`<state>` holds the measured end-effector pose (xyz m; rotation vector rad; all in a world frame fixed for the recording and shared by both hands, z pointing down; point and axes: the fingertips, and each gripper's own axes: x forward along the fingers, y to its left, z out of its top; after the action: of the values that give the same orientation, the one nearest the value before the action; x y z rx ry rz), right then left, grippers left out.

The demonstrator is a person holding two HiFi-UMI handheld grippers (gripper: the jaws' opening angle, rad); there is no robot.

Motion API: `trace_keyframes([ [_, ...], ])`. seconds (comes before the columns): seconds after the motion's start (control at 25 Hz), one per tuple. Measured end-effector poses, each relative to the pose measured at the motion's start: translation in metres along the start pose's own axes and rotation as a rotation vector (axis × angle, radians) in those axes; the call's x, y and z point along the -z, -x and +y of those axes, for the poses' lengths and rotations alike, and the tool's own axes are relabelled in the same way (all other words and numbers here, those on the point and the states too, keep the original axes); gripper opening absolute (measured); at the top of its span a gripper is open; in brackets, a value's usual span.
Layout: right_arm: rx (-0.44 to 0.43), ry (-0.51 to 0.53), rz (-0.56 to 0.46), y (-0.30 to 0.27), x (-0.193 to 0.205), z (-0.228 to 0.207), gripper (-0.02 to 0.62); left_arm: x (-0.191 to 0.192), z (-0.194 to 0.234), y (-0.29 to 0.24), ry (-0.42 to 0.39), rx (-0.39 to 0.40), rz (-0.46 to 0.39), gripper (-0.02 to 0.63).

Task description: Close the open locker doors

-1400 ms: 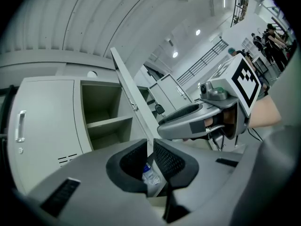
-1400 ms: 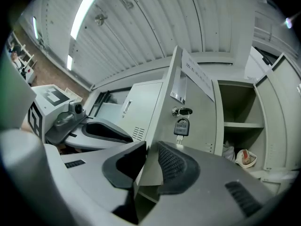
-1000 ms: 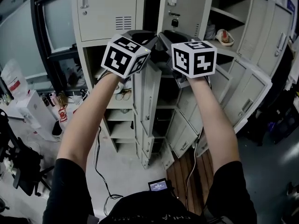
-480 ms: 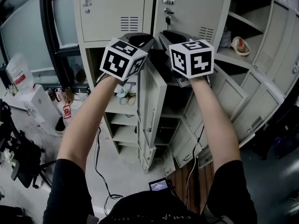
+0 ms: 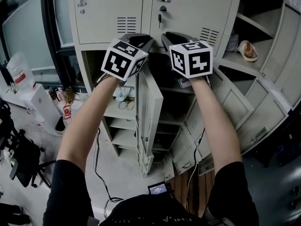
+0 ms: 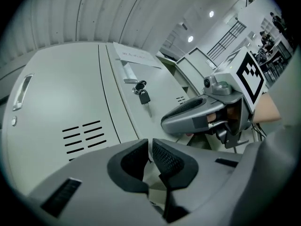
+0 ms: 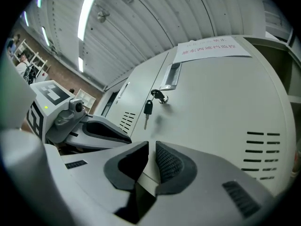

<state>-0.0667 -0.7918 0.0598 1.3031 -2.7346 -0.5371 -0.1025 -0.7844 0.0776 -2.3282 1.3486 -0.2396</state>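
Note:
A bank of pale grey lockers fills the head view. One narrow door (image 5: 153, 112) stands open edge-on just below my hands, and more open doors (image 5: 256, 121) lean out at the right. The upper doors are closed, with a key (image 5: 160, 19) hanging in a lock. Both grippers are raised side by side before these upper doors. My left gripper (image 5: 141, 39) (image 6: 150, 142) is shut with nothing in it. My right gripper (image 5: 175, 37) (image 7: 151, 147) shows a narrow gap between its pads, also with nothing in it. Neither touches a door.
A shoe (image 5: 248, 51) lies on a shelf of an open locker at the upper right. A white box (image 5: 35, 105) and a black chair (image 5: 19, 159) stand at the left. A black cable (image 5: 99, 168) runs over the floor, and a small screen (image 5: 157, 188) is by my feet.
The head view has shifted, so the closed upper doors and the key now sit lower and larger in it. Both grippers keep their place side by side.

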Motion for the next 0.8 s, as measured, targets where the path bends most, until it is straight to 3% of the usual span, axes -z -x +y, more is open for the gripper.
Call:
trace_keyframes([
  [0.52, -0.035, 0.021, 0.005, -0.006, 0.006, -0.011, 0.063, 0.0, 0.008, -0.02, 0.011, 0.019, 0.018, 0.026],
  [0.8, 0.033, 0.044, 0.028, -0.008, -0.005, -0.011, 0.063, -0.005, 0.013, -0.017, -0.014, 0.056, 0.009, 0.026],
])
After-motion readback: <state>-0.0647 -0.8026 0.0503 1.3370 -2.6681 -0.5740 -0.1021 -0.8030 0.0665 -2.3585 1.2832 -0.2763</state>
